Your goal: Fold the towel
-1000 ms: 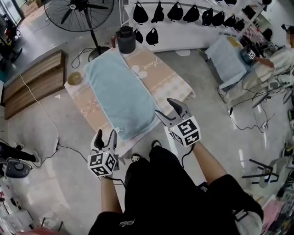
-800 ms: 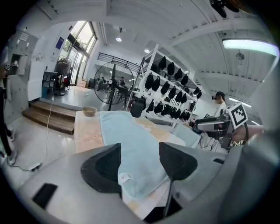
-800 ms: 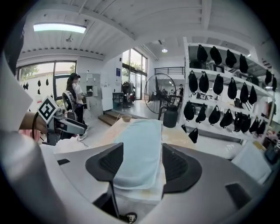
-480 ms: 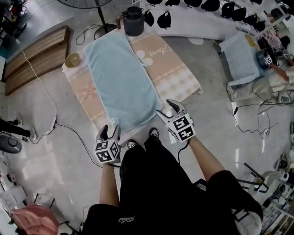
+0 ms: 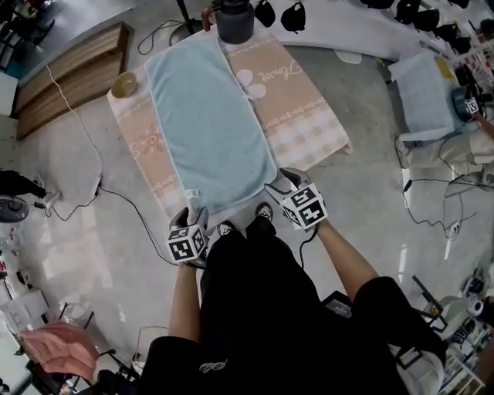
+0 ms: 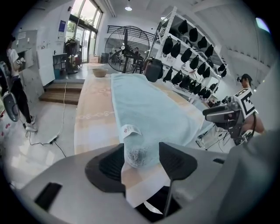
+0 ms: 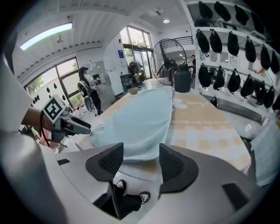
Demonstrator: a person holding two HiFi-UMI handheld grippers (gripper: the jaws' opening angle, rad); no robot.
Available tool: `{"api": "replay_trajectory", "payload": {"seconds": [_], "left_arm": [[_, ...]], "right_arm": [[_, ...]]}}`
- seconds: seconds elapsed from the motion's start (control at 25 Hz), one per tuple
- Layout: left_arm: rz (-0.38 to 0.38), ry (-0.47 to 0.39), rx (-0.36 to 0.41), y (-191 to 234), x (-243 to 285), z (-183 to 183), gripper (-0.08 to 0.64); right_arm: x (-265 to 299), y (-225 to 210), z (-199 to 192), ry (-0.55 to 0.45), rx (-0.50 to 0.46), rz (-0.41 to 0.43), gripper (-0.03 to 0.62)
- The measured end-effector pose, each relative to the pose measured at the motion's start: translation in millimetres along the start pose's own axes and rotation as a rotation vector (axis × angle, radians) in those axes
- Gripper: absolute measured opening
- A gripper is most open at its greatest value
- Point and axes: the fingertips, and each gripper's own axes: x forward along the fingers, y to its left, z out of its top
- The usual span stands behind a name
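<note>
A light blue towel (image 5: 208, 123) lies flat and lengthwise on a table covered by a beige patterned cloth (image 5: 297, 116). My left gripper (image 5: 191, 214) is at the towel's near left corner. In the left gripper view that corner (image 6: 135, 151), with its white label (image 6: 130, 130), sits between the open jaws of the left gripper (image 6: 142, 156). My right gripper (image 5: 280, 183) is at the near right corner. In the right gripper view the towel's near edge (image 7: 140, 148) lies between the open jaws of the right gripper (image 7: 141, 161).
A dark jug (image 5: 234, 18) stands at the table's far end and a small bowl (image 5: 123, 83) at its far left corner. Cables (image 5: 116, 197) run over the floor to the left. A wooden platform (image 5: 69, 77) lies far left, and another table with a blue towel (image 5: 426, 91) is at the right.
Both grippers have moved forward from in front of the table up to the towel's near corners. The towel itself has not moved.
</note>
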Motion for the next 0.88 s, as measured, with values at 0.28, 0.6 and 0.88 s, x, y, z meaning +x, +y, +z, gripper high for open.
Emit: {"api": "replay_trajectory", "payload": {"seconds": [0.28, 0.6, 0.88], "left_arm": [[0.034, 0.050, 0.064, 4, 18, -9, 0.246], [0.063, 0.061, 0.060, 6, 23, -11, 0.233], [0.077, 0.073, 0.068, 7, 21, -12, 0.212]], "right_arm": [[20, -12, -22, 0.072, -0.011, 0.009, 0.255], [31, -16, -32, 0.089, 0.189, 0.059, 0.255], [27, -6, -20, 0.047, 0.255, 0.090, 0.256]]}}
